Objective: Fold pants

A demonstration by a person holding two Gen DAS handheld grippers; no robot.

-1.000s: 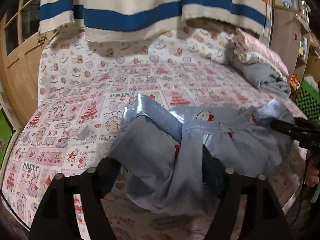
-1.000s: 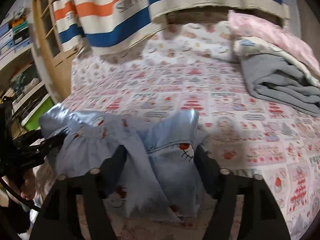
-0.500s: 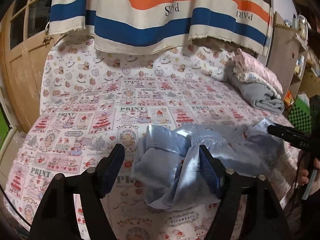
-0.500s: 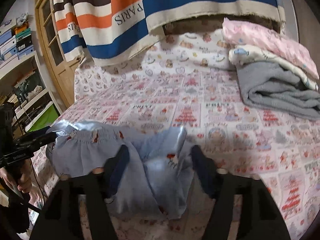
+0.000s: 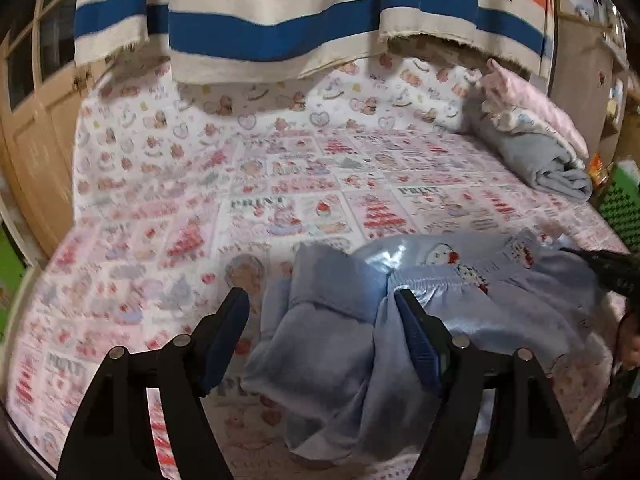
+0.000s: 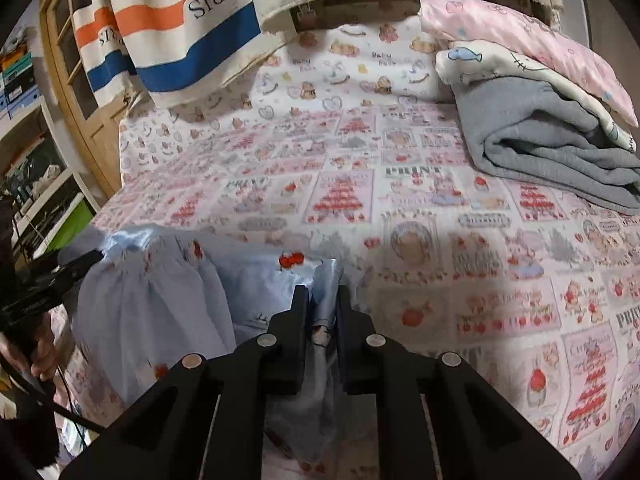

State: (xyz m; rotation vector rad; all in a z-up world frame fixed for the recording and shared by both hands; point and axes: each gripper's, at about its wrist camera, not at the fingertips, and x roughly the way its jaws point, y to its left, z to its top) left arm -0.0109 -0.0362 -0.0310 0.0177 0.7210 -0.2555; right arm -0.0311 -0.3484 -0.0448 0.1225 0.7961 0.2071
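- Pale blue pants [image 5: 352,332] lie crumpled at the near edge of the bed, on a sheet [image 5: 248,184] printed with pink and red cartoon squares.
- From the right wrist view, the right gripper [image 6: 323,300] is closing on a shiny fold of the pants [image 6: 160,292]; the cloth is pinched between the two black fingers [image 6: 298,320] and pokes up above them.
- In the left wrist view the same gripper [image 5: 612,268] shows only as a dark tip at the right edge, at the waistband end; its grip cannot be read from there.
- Over to the left gripper [image 5: 322,312]: jaws spread wide, blue pads [image 5: 224,340] on either side of a bunched pant leg, the right pad against a fold of it, nothing gripped.
- Seen from the right wrist, that left gripper [image 6: 86,260] reaches the far left corner of the pants, with a person's hand [image 6: 40,356] on its handle.
- Red cartoon patches dot the blue fabric, and the gathered waistband runs across the heap.
- At the far right of the bed sits a stack: a grey blanket [image 6: 540,156] under a cream cloth [image 6: 516,68] and a pink cloth [image 6: 520,28].
- Behind the bed hangs a striped cloth [image 5: 280,12] in cream, blue and orange, with lettering on it.
- A wooden door [image 5: 36,132] stands to the left of the bed.
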